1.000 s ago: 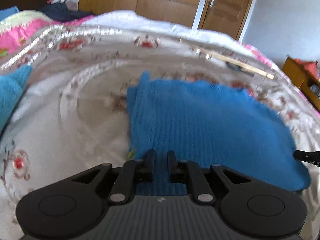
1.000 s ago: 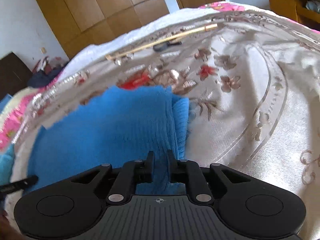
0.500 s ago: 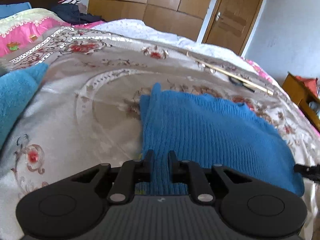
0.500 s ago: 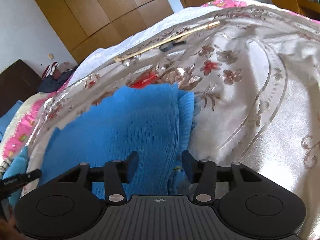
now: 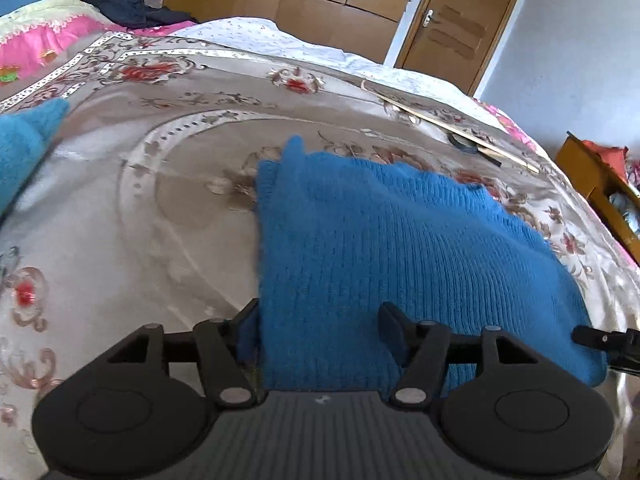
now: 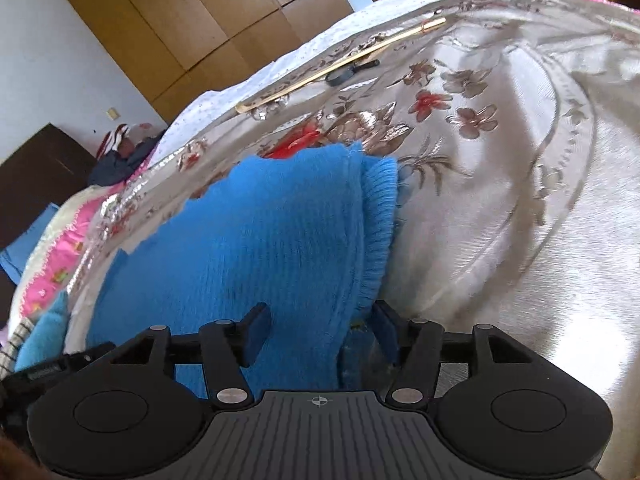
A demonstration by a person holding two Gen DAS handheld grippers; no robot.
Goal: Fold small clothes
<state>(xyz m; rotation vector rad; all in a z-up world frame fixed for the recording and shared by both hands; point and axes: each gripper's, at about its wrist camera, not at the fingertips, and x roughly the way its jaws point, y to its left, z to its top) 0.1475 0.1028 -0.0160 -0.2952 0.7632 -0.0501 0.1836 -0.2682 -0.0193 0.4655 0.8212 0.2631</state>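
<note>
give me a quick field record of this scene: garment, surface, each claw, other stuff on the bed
garment: blue knit sweater, folded, lying flat on the bed
surface: floral satin bedspread
left claw: jaws opening, sweater's near edge between them, pads not pressing
right claw: open, sweater's ribbed edge between the jaws, not gripped
other items: thin wooden stick and a small dark object beside it, at the far side of the bed
second garment: teal knit piece at the left edge

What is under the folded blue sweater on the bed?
The blue sweater lies flat on the floral bedspread, which shows all round it. At its edge a ribbed lower layer peeks out. Anything else beneath is covered.
</note>
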